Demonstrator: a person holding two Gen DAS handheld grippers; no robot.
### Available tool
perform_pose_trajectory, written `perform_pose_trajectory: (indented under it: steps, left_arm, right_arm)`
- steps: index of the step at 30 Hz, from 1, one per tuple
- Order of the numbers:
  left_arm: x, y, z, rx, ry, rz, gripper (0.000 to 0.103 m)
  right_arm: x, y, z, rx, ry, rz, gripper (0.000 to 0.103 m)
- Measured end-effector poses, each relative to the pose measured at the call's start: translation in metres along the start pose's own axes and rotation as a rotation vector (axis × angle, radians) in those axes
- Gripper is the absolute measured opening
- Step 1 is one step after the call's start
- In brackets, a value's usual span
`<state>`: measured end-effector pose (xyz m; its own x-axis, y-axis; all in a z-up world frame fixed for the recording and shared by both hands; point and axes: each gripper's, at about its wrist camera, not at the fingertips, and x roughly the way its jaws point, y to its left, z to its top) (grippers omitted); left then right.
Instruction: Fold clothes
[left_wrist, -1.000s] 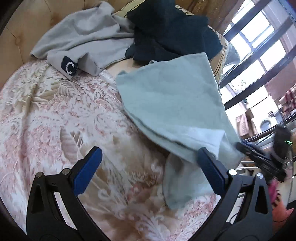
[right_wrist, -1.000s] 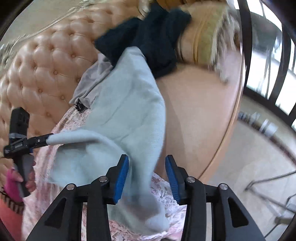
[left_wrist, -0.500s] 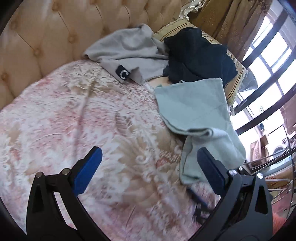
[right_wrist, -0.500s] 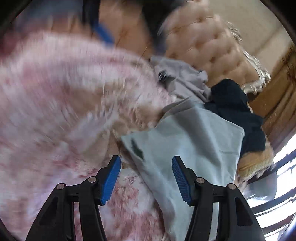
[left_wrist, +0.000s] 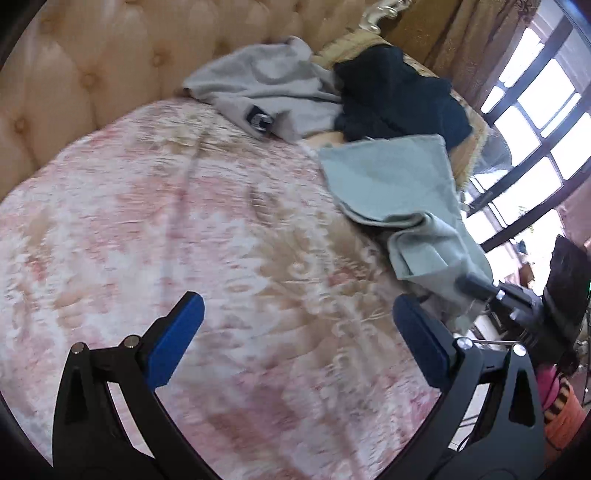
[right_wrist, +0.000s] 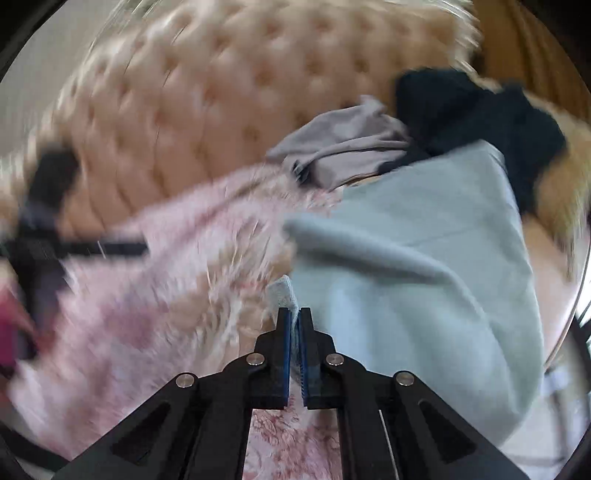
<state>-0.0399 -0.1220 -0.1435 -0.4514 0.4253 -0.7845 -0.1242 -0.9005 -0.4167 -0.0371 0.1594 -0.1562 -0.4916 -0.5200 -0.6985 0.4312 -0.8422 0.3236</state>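
Now the right fingers (right_wrist: 294, 325) pinch the towel's (right_wrist: 424, 258) corner.

Daylight came from the window (left_wrist: 535, 122), which was blown out. The right wrist view was heavily motion-blurred; both pictures bent and darkened at the edges.

Right hand-held gripper (right_wrist: 294, 328) now clamped on pale-blue garment (right_wrist: 424, 266) corner.

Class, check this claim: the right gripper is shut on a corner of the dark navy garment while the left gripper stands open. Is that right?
Not quite. The right wrist view shows the right gripper shut on the light blue towel, not the navy garment. The left gripper is open.
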Motion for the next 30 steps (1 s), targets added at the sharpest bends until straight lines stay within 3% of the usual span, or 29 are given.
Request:
perform_pose_trajectory:
  steps: [6, 10, 16, 17, 22, 26, 30]
  left_arm:
    - [0.050, -0.049, 0.012, 0.055, 0.056, -0.133, 0.102]
    - [0.054, -0.096, 0.021, 0.233, -0.094, 0.044, 0.103]
    - [0.056, -0.136, 0.036, 0.541, -0.257, 0.237, 0.103]
    - [0.055, -0.138, 0.037, 0.593, -0.282, 0.239, 0.103]
    - [0.044, -0.145, 0.037, 0.862, -0.407, 0.141, 0.103]
    - [0.062, -0.152, 0.045, 1.089, -0.385, 0.048, 0.103]
    - [0.098, -0.158, 0.059, 1.172, -0.285, 0.026, 0.103]
  right_arm:
    - [-0.059, -0.046, 0.038, 0.220, -0.124, 0.130, 0.004]
    - [-0.097, -0.060, 0.066, 0.276, -0.212, 0.196, 0.004]
    - [-0.120, -0.066, 0.087, 0.256, -0.228, 0.223, 0.004]
    - [-0.121, -0.067, 0.087, 0.256, -0.229, 0.226, 0.004]
    - [-0.120, -0.071, 0.083, 0.267, -0.232, 0.246, 0.004]
    - [-0.119, -0.072, 0.080, 0.265, -0.231, 0.256, 0.004]
    - [-0.114, -0.075, 0.078, 0.272, -0.235, 0.249, 0.004]
